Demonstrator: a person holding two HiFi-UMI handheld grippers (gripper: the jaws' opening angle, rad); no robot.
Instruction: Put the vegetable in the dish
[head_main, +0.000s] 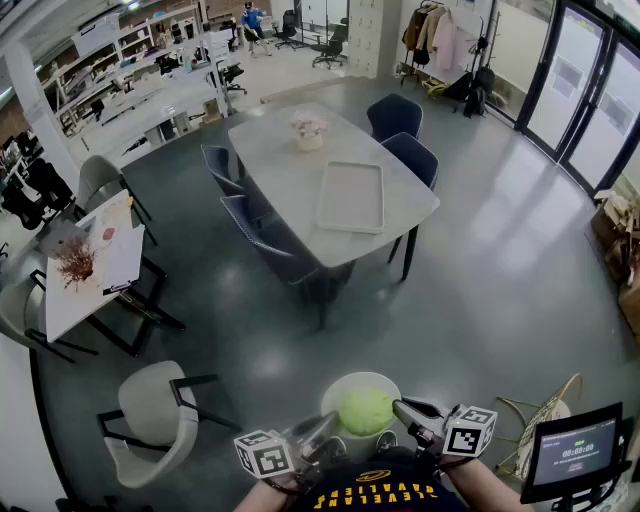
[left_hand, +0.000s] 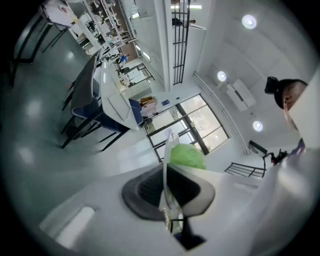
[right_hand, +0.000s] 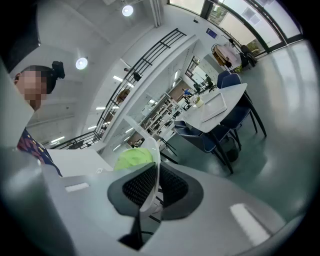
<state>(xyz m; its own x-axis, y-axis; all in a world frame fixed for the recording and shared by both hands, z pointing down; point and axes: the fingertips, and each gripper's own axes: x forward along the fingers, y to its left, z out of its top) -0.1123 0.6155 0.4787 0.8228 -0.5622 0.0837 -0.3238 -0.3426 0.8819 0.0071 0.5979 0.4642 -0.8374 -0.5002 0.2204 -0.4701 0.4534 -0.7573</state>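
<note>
A round green vegetable (head_main: 366, 411) lies in a white dish (head_main: 345, 385) held up close to my body, above the floor. My left gripper (head_main: 325, 425) is shut on the dish's left rim and my right gripper (head_main: 400, 408) is shut on its right rim. In the left gripper view the thin rim of the dish (left_hand: 171, 142) runs between the dark pads of the left gripper (left_hand: 167, 190), with the vegetable (left_hand: 186, 156) just past them. The right gripper view shows the right gripper (right_hand: 150, 187) pinching the dish (right_hand: 147, 145) edge-on, the vegetable (right_hand: 134, 157) behind it.
Ahead stands a grey table (head_main: 270, 150) bearing a flat tray (head_main: 350, 197) and a flower pot (head_main: 308, 130), with blue chairs (head_main: 395, 115) around it. A white desk (head_main: 95, 270) and a beige chair (head_main: 150, 420) are to the left. A small screen (head_main: 575, 450) is at lower right.
</note>
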